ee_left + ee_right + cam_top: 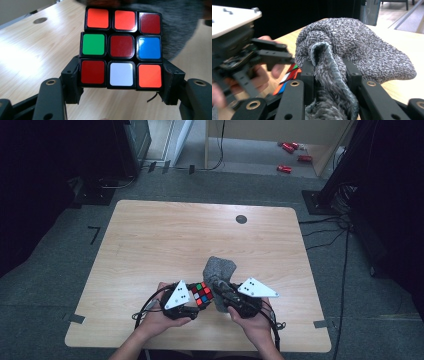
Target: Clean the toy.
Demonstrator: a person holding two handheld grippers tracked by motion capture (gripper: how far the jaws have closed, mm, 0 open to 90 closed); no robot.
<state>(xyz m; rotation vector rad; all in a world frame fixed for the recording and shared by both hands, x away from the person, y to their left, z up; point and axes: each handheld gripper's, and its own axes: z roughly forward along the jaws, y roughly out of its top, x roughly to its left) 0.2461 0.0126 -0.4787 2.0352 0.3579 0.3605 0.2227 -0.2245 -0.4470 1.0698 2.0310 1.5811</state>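
A scrambled puzzle cube (202, 294) sits between the jaws of my left gripper (198, 303), which is shut on its lower row. In the left gripper view the cube (121, 47) shows red, orange, green, blue and white stickers, with the left gripper (122, 82) clamping its two sides. A grey knitted cloth (218, 272) lies on the wooden table (165, 240) just right of the cube. My right gripper (219, 287) is shut on a fold of the cloth (352, 50); the right gripper (329, 75) pinches that fold. The cube's edge (289, 75) peeks out at left.
A small dark round disc (241, 219) is set in the table near its far edge. Several red objects (290, 155) lie on the floor beyond the table. Cables (330, 227) run along the floor at right. Dark equipment stands at both back corners.
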